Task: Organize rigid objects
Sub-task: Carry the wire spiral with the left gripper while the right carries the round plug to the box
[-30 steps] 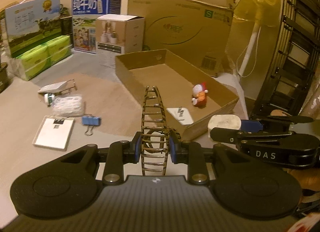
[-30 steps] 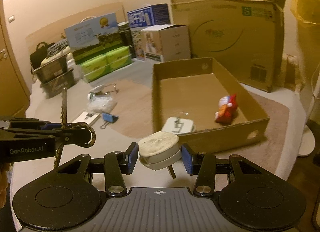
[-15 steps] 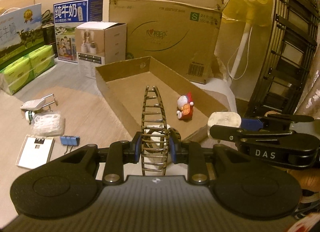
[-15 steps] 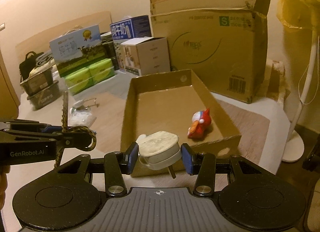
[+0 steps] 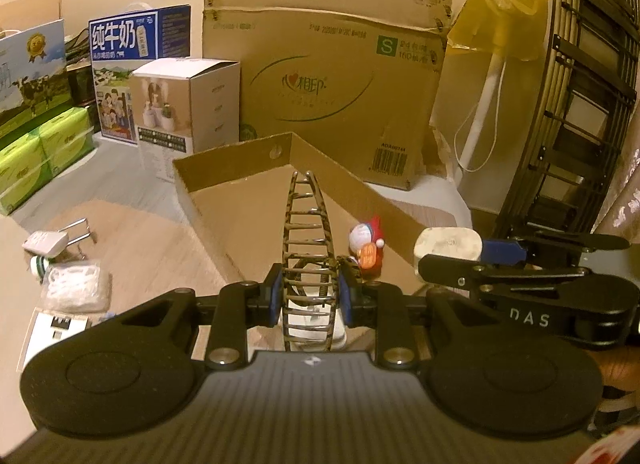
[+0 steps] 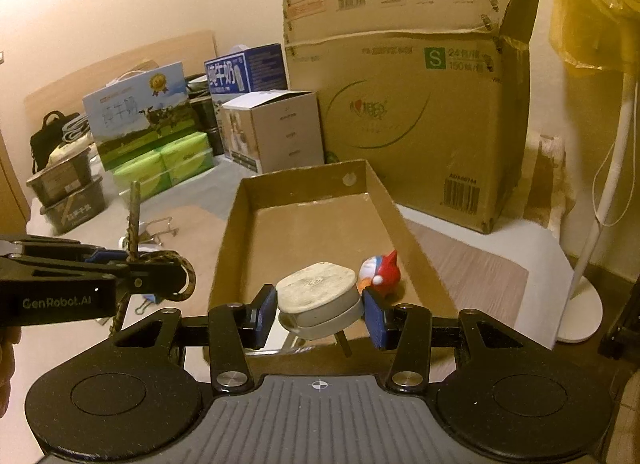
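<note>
The left gripper is squeezed tight on a brown spotted hair clip. The clip has two curved sides and many thin teeth between them, like a little ladder. It sticks up and forward from between the blue pads. From the right wrist view the same hair clip shows as a thin stick standing up out of the left gripper.

The right gripper is clamped on a white round plug, one pad on each side. A metal pin pokes down from under the plug. In the left wrist view, the right gripper is off to the right side with the plug at its tip.

Both grippers are held up over the near end of a low open cardboard tray. Inside the tray, by the right wall, lies a small toy figure with a red hat. A white flat thing lies in the tray just under the hair clip.

To the left of the tray, on the floor, sit a white charger, a clear bag of white bits and a white card box. A big cardboard box stands behind the tray.
</note>
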Action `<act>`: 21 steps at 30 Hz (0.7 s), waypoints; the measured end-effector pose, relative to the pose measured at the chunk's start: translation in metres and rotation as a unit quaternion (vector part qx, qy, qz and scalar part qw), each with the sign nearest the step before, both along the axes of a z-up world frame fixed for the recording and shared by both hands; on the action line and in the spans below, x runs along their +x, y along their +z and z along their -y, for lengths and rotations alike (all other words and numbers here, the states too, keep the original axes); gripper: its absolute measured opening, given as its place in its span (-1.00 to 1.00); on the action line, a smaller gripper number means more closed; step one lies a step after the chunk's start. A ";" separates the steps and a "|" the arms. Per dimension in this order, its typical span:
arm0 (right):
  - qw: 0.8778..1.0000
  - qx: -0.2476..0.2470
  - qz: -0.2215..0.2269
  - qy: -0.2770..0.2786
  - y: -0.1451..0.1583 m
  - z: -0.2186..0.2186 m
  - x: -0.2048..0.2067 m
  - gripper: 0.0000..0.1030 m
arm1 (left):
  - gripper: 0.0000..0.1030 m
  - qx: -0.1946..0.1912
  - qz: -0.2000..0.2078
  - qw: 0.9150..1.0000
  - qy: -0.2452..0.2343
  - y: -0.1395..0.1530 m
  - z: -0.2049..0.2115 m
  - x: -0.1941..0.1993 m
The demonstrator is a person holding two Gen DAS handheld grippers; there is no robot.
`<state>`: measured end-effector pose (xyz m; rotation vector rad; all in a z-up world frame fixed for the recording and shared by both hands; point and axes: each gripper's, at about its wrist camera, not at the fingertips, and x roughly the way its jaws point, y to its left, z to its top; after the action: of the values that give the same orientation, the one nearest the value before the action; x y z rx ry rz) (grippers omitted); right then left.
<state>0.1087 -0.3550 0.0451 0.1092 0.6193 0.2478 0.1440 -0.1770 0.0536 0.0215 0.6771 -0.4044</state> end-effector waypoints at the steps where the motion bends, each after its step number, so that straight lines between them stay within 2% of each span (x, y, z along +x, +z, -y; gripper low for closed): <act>1: 1.000 -0.002 0.001 0.000 0.000 0.002 0.004 -0.09 | -0.52 0.000 0.000 1.000 -0.001 0.000 0.002 0.004; 12: 1.000 -0.016 -0.003 0.003 -0.004 0.016 0.050 -0.09 | -0.52 -0.001 -0.007 1.000 0.001 -0.006 0.018 0.047; 21: 0.999 -0.022 -0.020 0.015 -0.019 0.016 0.089 -0.09 | -0.53 0.013 -0.019 1.000 0.010 -0.023 0.021 0.081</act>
<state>0.1975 -0.3707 0.0263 0.0623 0.6659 0.2610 0.2250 -0.1980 0.0309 0.0313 0.7187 -0.3783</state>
